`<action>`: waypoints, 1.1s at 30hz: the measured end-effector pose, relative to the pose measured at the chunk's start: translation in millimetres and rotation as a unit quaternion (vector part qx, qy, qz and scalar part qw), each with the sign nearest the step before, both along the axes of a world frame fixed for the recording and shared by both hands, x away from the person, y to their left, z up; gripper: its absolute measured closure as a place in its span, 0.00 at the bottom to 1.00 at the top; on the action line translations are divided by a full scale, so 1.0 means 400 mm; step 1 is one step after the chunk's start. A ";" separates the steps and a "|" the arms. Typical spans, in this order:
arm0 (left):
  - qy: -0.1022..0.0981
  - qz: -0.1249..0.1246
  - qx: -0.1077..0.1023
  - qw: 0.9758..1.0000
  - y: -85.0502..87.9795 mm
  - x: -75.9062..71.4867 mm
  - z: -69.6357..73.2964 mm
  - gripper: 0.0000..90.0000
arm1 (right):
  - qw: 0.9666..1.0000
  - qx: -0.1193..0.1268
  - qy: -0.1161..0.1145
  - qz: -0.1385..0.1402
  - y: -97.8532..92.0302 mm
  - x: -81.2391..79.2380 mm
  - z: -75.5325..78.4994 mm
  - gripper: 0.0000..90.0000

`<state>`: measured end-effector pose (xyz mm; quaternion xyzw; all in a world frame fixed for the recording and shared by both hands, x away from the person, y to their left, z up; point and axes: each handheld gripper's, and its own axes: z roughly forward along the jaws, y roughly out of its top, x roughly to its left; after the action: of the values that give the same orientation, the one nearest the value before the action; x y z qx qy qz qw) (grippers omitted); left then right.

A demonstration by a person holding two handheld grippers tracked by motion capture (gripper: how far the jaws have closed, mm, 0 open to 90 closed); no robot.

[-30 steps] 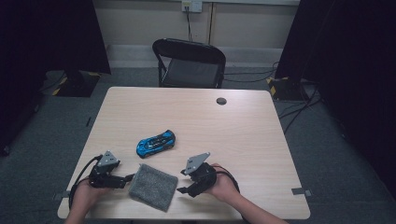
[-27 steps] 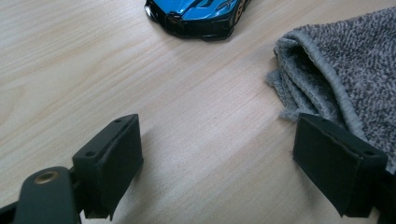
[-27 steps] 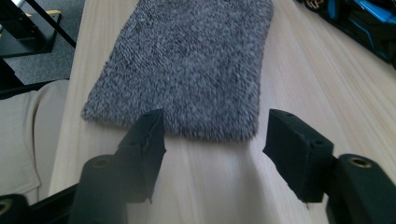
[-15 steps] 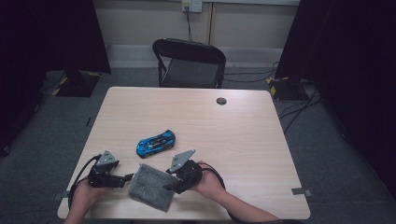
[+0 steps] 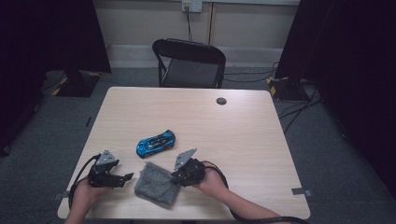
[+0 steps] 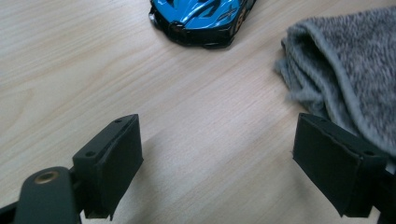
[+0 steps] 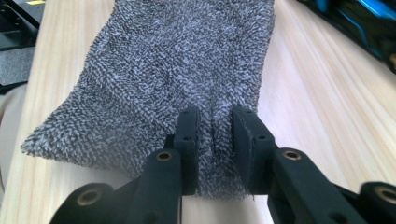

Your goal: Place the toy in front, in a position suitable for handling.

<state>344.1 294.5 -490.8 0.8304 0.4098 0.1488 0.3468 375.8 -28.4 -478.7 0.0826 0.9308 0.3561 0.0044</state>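
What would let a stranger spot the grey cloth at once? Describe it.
Start at the light wooden table and look to its near edge, between the two hands. The grey cloth lies there, just below the blue toy car. It is the one soft, fuzzy thing, and the right gripper, whose jaws have just been closing, pinches its edge.

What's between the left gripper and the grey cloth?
Bare wooden table, seen in the left gripper view: left gripper open, grey cloth beside its right jaw.
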 end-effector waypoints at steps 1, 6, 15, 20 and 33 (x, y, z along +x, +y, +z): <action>0.000 0.000 0.000 1.000 0.000 0.000 0.000 0.17 | 1.000 0.000 0.000 0.000 0.000 0.000 0.000 0.80; -0.010 -0.013 0.007 1.000 -0.016 -0.003 0.010 0.17 | 1.000 -0.009 -0.002 -0.023 -0.081 0.020 0.004 0.80; -0.015 -0.040 0.012 0.999 -0.064 -0.007 0.023 0.17 | 0.993 -0.008 0.010 -0.118 -0.294 0.070 0.004 0.80; -0.012 -0.047 0.012 0.999 -0.077 -0.007 0.026 0.17 | 0.988 -0.011 0.008 -0.155 -0.379 0.076 0.005 0.80; -0.014 -0.051 0.017 0.998 -0.084 -0.004 0.028 0.17 | 0.967 0.000 0.015 -0.253 -0.568 0.049 0.004 0.78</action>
<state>342.7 261.0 -479.5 0.8538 0.3597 0.1496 0.3454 395.4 -255.4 -477.3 0.3204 0.8798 0.3418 0.0808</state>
